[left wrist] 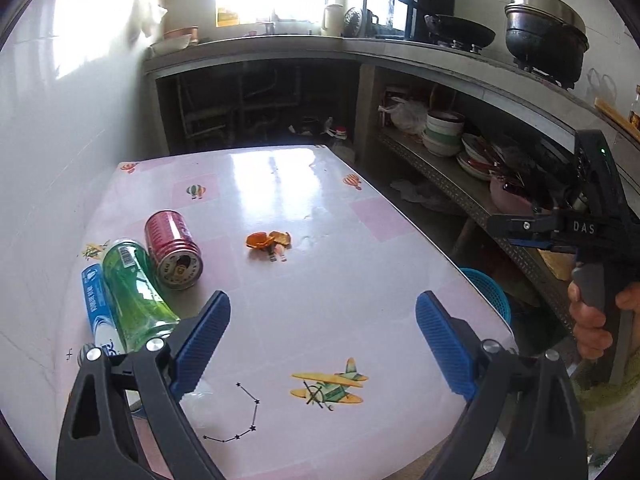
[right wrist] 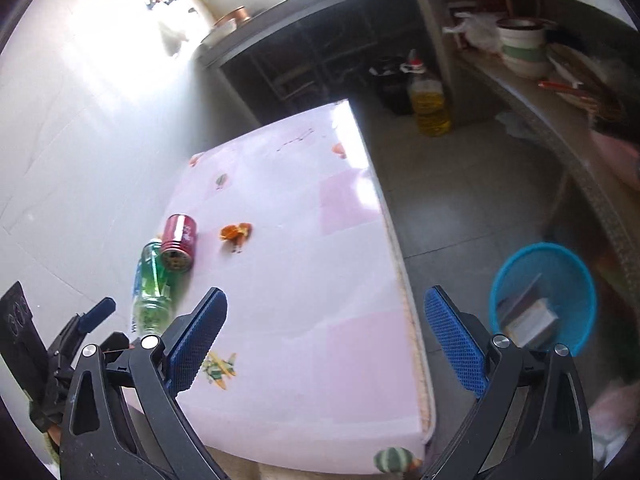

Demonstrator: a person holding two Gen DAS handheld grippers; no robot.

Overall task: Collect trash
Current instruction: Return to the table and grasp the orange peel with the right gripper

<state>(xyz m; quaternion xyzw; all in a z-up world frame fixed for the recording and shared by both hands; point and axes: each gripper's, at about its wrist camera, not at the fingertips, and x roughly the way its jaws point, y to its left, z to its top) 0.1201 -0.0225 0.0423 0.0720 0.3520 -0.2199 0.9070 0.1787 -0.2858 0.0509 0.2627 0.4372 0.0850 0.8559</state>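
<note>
A red can [left wrist: 173, 250] [right wrist: 179, 242] lies on its side on the pink table [left wrist: 320, 280] [right wrist: 304, 264]. A green bottle [left wrist: 134, 290] [right wrist: 151, 284] lies beside it, with a blue toothpaste tube [left wrist: 98, 308] against the wall. Orange peel [left wrist: 268, 240] [right wrist: 236, 231] sits mid-table. My left gripper [left wrist: 323, 340] is open and empty, low over the near table, right of the bottle. My right gripper [right wrist: 326, 336] is open and empty, above the table's right edge. A blue basket [right wrist: 544, 296] [left wrist: 490, 292] on the floor holds small boxes.
A white tiled wall [left wrist: 60, 160] runs along the table's left side. Concrete counter shelves [left wrist: 460, 184] with bowls stand to the right. A yellow oil jug [right wrist: 430, 108] stands on the floor beyond the table. Pots sit on the stove [left wrist: 544, 40].
</note>
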